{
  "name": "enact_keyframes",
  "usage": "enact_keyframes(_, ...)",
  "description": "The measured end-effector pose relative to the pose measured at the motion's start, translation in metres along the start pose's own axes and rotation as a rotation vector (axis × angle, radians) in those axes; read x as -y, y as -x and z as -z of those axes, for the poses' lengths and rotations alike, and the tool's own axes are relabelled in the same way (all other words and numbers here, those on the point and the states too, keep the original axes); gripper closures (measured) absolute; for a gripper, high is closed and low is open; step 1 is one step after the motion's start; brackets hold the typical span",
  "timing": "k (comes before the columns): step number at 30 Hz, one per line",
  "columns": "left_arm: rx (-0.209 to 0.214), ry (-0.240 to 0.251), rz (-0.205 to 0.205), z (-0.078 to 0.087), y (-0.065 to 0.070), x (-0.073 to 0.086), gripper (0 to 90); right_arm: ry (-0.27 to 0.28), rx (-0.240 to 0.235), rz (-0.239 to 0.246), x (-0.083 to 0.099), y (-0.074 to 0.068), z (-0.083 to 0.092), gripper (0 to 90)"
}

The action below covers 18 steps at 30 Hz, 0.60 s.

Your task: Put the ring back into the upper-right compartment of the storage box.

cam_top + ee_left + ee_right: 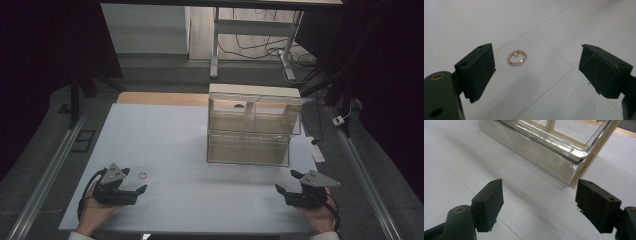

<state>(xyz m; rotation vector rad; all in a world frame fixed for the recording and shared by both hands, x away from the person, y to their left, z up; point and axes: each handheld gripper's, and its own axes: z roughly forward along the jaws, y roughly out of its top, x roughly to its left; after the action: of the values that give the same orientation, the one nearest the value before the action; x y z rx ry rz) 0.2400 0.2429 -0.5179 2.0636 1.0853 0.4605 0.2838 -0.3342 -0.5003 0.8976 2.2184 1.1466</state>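
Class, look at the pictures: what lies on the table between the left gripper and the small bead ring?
Nothing. In the left gripper view, only bare white table separates the open left gripper from the pink bead ring.

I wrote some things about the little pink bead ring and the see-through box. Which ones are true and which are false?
1. The bead ring lies flat on the table. True.
2. The left gripper is squeezing the ring. False: its jaws stand open and the ring lies beyond them, untouched.
3. The clear box stands nearer the right gripper. True.
4. The right gripper holds the box. False: its jaws are open with nothing between them.
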Motion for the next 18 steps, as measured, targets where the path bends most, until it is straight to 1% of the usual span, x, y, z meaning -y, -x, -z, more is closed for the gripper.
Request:
enact_keyframes(4, -0.001, -0.001, 0.001, 0.0003, -0.001, 0.0002, 13.6, -0.004, -0.002, -0.004, 0.0011, 0.0004, 0.0001, 23.1)
enact_keyframes(8, -0.007, 0.009, 0.002, 0.003, -0.0013, 0.0007, 13.7, -0.009, -0.014, 0.001, 0.0037, -0.0006, -0.0009, 24.3)
enact_keyframes(10, -0.009, 0.012, 0.006, 0.0044, -0.0011, 0.0017, 13.7, -0.012, -0.011, 0.007, 0.0043, -0.0006, -0.0012, 24.7)
enact_keyframes(13, -0.007, 0.016, 0.011, 0.0058, -0.0016, 0.0023, 13.9, -0.007, -0.013, 0.001, 0.0042, -0.0001, -0.0011, 25.1)
enact_keyframes(18, -0.006, 0.014, 0.006, 0.0047, 0.0001, 0.0011, 13.9, -0.001, -0.012, 0.0, 0.0047, 0.0002, 0.0005, 25.7)
